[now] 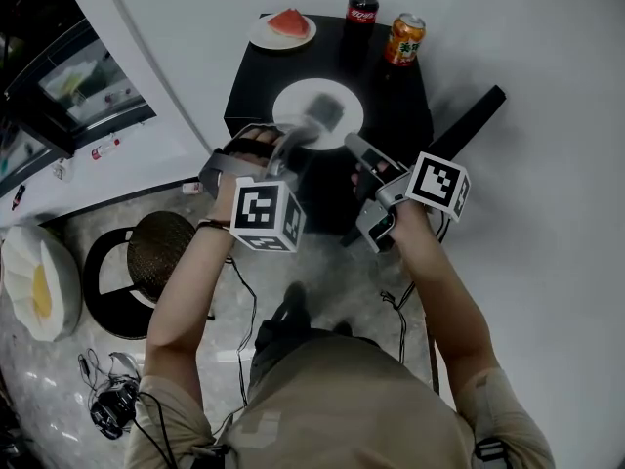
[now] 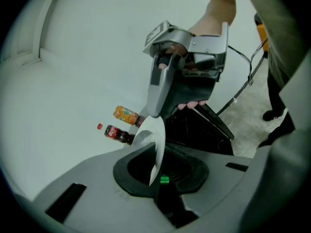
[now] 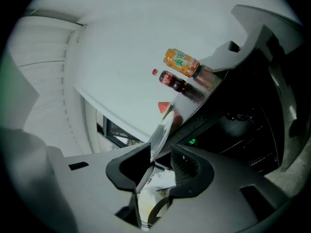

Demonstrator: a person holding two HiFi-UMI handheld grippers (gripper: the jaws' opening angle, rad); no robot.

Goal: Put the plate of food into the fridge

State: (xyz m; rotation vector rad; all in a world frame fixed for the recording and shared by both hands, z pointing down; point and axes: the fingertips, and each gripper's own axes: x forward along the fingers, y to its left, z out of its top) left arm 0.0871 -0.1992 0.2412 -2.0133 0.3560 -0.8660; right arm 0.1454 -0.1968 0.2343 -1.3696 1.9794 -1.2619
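Since the only food on show is the watermelon slice (image 1: 289, 21) on the small plate (image 1: 260, 37) at the far left corner of the black table (image 1: 391, 115), well apart from both grippers, your first risk is carrying the wrong dish: the white plate (image 1: 298, 101) you have hold of looks bare from the head view. That plate lies over mid-table, roughly level; whether it rests on the top or hangs just clear I cannot tell.

Your left gripper (image 2: 158, 177) has its jaws nearly closed, pinching the thin rim edge-on, and that is the plate's only hold. Your right gripper (image 3: 159, 153) has its jaws well apart, with the plate's right rim passing between them, close to one pad but not pressed, so it carries nothing. Lift now and the plate hangs from one narrow pinch; I judge it could swivel, slip out and drop.

Swing it wide and you may clip the cola bottle (image 1: 362, 6) or the orange can (image 1: 404, 37) at the back edge. The dark glass-fronted cabinet (image 1: 68, 91) at your left I take for the fridge; whether its door is open I cannot tell.

Your left forearm reaches straight ahead, gripper rolled on its side and tipped somewhat down. Your right forearm comes in from the right, gripper nearly level.
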